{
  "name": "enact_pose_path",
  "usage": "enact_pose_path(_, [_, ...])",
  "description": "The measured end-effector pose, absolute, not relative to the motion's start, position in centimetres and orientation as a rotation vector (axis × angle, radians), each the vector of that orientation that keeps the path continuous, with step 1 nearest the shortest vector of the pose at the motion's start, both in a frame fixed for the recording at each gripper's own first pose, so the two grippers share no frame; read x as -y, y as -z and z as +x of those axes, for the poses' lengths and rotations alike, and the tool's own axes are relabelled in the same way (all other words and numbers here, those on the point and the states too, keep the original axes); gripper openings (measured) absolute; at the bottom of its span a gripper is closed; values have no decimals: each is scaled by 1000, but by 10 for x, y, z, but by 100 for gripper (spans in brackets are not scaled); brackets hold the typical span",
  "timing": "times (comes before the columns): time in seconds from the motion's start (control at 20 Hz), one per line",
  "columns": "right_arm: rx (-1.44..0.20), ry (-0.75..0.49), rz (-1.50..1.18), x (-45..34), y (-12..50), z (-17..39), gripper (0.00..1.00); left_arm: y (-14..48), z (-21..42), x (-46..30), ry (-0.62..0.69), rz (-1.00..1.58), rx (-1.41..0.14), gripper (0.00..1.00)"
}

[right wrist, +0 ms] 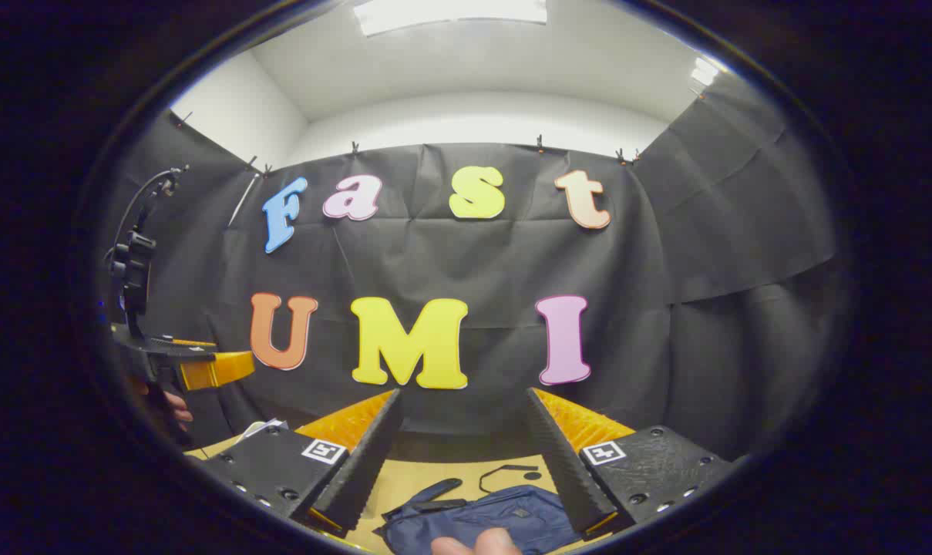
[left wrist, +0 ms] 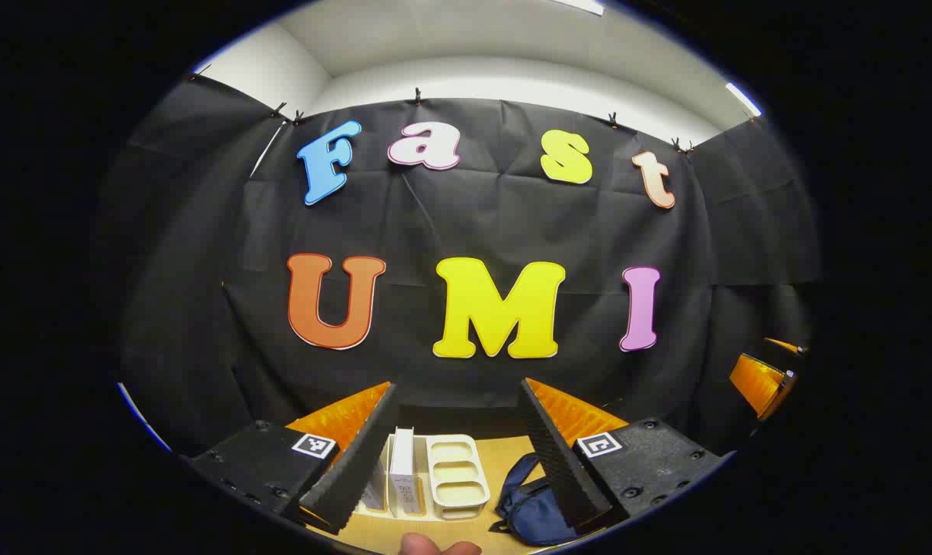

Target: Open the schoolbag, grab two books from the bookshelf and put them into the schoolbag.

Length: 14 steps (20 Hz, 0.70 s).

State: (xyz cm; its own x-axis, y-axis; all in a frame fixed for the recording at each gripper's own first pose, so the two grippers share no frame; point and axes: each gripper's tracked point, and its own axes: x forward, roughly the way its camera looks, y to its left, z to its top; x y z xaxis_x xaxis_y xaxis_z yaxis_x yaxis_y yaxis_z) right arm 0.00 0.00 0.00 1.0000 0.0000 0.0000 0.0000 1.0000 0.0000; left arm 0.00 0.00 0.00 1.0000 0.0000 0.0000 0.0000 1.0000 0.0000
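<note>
Both grippers hang above the bench with jaws spread wide, grasping nothing. Between the left gripper (left wrist: 458, 455) fingers, a white bookshelf (left wrist: 456, 478) stands on the bench with 2 upright books (left wrist: 402, 474) at its left end, partly hidden by the left finger. Just right of it lies the navy schoolbag (left wrist: 535, 509), cut off by the right finger. Below the right gripper (right wrist: 462, 455), the schoolbag (right wrist: 489, 520) lies flat near the front edge; whether its zip is undone is hard to tell.

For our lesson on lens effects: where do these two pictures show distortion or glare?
Left gripper view: the wall bows outward, the bag is squeezed at the rim. Right gripper view: the ceiling lamp glares white, the bag stays sharp.
</note>
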Motion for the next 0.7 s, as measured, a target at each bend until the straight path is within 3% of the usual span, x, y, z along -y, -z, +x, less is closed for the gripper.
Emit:
enact_pose_path(0.4, [-16, -17, 5, -7, 5, 12, 95, 27, 6, -7, -39, -74, -63, 98])
enact_pose_path(0.7, [-31, -21, 5, -8, 11, 20, 95, 22, 12, -16, -70, -111, -17, 95])
